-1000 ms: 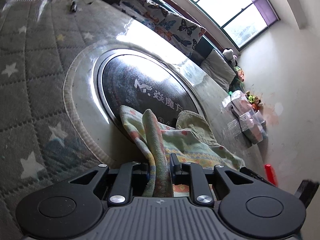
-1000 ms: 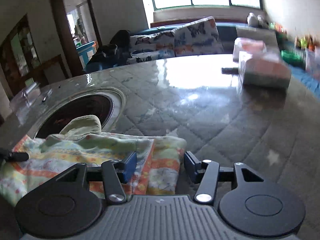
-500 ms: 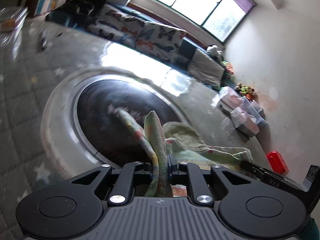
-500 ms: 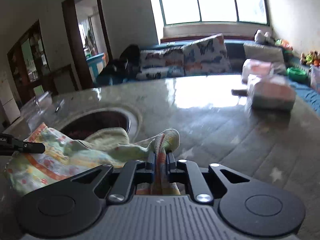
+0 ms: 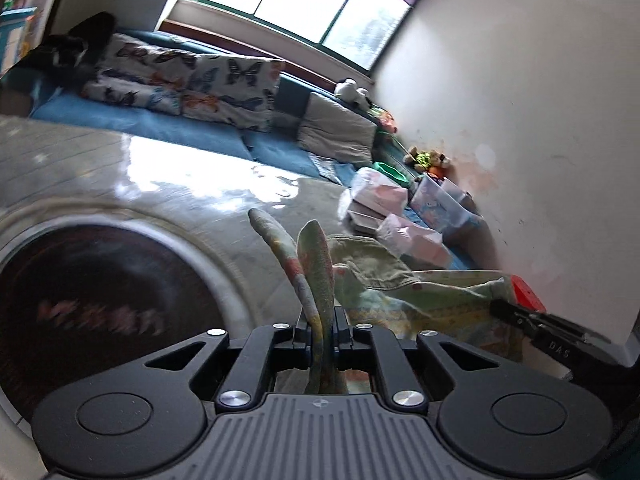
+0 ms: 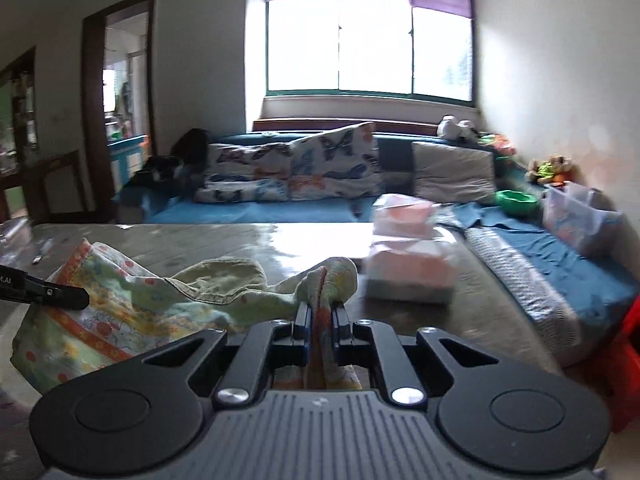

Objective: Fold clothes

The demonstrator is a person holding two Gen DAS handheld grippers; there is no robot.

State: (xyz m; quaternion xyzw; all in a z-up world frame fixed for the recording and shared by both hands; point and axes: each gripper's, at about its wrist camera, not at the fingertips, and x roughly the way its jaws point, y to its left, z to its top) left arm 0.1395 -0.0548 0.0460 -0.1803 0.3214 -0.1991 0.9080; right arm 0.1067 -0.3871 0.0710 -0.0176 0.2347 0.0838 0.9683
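A small pale green garment (image 6: 120, 312) with orange and yellow print hangs stretched between my two grippers above the table. My left gripper (image 5: 321, 320) is shut on one edge of it, and the cloth (image 5: 316, 264) sticks up between the jaws. My right gripper (image 6: 320, 312) is shut on the other edge, a bunched fold (image 6: 332, 280). The right gripper's tip shows at the right of the left wrist view (image 5: 520, 316). The left gripper's tip shows at the left of the right wrist view (image 6: 60, 296).
The grey quilted table (image 5: 160, 168) has a round dark inset plate (image 5: 100, 292) at its middle. Pink tissue packs (image 6: 408, 272) lie on the table's far right. A blue sofa (image 6: 260, 210) with butterfly pillows stands behind. A red object (image 5: 524, 292) sits low at right.
Both grippers have closed on the garment and lifted it off the table. The views have tilted up from the tabletop toward the sofa and window.
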